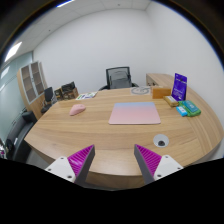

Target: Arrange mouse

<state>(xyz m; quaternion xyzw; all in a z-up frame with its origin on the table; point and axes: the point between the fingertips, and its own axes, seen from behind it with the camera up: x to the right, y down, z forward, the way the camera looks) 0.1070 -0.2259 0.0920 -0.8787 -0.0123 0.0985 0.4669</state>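
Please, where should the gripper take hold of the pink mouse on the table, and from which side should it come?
Probably across the mouse's two long flanks, coming down from above. It lies flat and low on the table, apart from the pink mat, with bare wood on both sides for the fingers. The gripper is open and far from it. Which end is the front cannot be told.

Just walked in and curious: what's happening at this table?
A hand-held gripper hangs over the near edge of a wooden table, fingers open and holding nothing. A pink mouse lies far beyond them, left of a pink mouse pad. The mouse looks untouched so far.
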